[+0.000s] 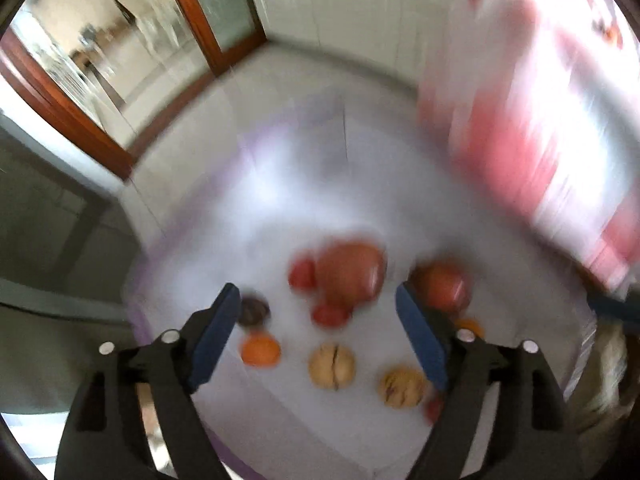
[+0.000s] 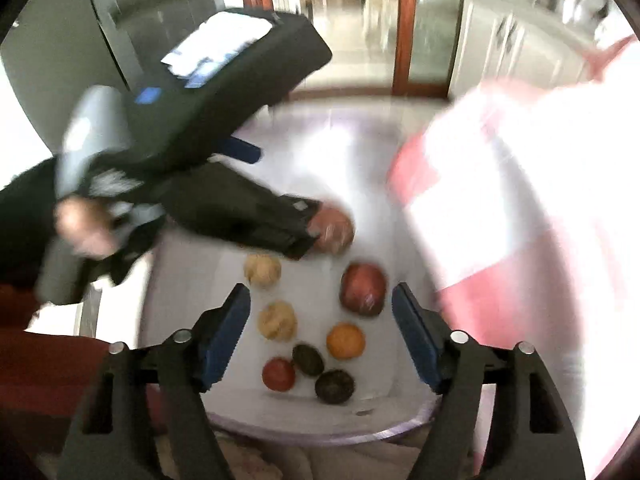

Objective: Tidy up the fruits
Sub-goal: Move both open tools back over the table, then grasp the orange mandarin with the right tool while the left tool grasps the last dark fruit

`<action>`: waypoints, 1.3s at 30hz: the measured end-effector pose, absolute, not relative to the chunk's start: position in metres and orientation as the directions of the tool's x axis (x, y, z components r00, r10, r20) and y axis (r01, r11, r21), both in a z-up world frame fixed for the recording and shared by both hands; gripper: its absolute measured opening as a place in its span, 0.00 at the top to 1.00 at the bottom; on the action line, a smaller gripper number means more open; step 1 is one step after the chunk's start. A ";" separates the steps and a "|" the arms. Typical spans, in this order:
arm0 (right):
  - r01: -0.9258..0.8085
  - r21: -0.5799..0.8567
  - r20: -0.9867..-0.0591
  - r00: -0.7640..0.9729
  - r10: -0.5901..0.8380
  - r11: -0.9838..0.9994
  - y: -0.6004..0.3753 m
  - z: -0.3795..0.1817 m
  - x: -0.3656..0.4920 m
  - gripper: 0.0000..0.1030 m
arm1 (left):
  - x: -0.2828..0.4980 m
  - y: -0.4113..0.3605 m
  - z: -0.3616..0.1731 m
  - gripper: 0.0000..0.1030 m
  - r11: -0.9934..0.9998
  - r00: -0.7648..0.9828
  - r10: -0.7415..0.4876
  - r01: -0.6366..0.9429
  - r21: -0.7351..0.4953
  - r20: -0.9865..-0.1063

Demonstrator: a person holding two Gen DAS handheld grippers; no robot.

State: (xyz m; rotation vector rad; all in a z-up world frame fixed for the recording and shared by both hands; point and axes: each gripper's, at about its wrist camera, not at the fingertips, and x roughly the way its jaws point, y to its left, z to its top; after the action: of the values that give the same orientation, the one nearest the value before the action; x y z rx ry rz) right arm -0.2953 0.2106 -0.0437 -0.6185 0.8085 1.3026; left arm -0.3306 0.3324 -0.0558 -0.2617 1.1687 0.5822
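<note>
Everything is blurred. In the left wrist view my left gripper (image 1: 316,296) stands open above a white table (image 1: 280,200), with nothing between its blue pads. Below it lie a big red fruit (image 1: 348,276), two small red ones (image 1: 302,274) (image 1: 330,315), a second big red fruit (image 1: 442,286), a dark fruit (image 1: 253,310), an orange (image 1: 260,350) and two tan fruits (image 1: 331,366) (image 1: 402,386). My right gripper (image 2: 320,294) is open too, hanging over a red fruit (image 2: 364,290), an orange (image 2: 346,341), two tan fruits (image 2: 277,320) (image 2: 263,270), a small red fruit (image 2: 279,374) and two dark ones (image 2: 308,360) (image 2: 334,386).
A pink and white bag (image 2: 520,200) (image 1: 540,140) fills the right side of both views. The left tool's black body (image 2: 240,64) and the hand (image 2: 80,224) holding it cross the right wrist view, beside another red fruit (image 2: 334,230). The table's purple rim (image 2: 380,432) is near.
</note>
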 end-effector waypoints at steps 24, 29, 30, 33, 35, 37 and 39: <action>-0.293 0.300 -0.553 0.722 0.416 0.908 -0.167 0.028 -0.053 0.16 | 0.090 0.073 0.044 0.02 0.956 0.732 0.024 -0.216 -0.198 -0.681; -0.250 0.361 -0.535 0.733 0.419 0.899 -0.183 0.023 -0.043 0.16 | 0.127 0.068 0.040 0.02 0.910 0.783 -0.032 -0.234 -0.341 -0.621; -0.254 0.353 -0.534 0.736 0.417 0.901 -0.183 0.026 -0.043 0.15 | 0.128 0.071 0.043 0.02 0.914 0.791 -0.043 -0.216 -0.344 -0.610; -0.258 0.320 -0.528 0.750 0.398 0.912 -0.181 0.040 -0.029 0.15 | 0.131 0.071 0.045 0.02 0.928 0.822 -0.028 -0.189 -0.320 -0.569; -0.232 0.308 -0.543 0.753 0.371 0.923 -0.179 0.045 -0.004 0.16 | 0.126 0.078 0.049 0.02 0.925 0.831 -0.012 -0.203 -0.323 -0.556; -0.193 0.312 -0.567 0.748 0.345 0.930 -0.175 0.044 0.027 0.16 | 0.115 0.089 0.054 0.02 0.916 0.857 0.049 -0.243 -0.319 -0.513; -0.166 0.316 -0.597 0.731 0.332 0.934 -0.164 0.038 0.061 0.16 | 0.103 0.100 0.060 0.02 0.899 0.868 0.128 -0.305 -0.313 -0.479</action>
State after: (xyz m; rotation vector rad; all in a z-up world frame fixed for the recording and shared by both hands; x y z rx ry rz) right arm 0.0608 -0.1639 0.0385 0.2493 0.7008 0.2774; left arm 0.1035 0.1003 0.0603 -0.3931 0.4675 0.2331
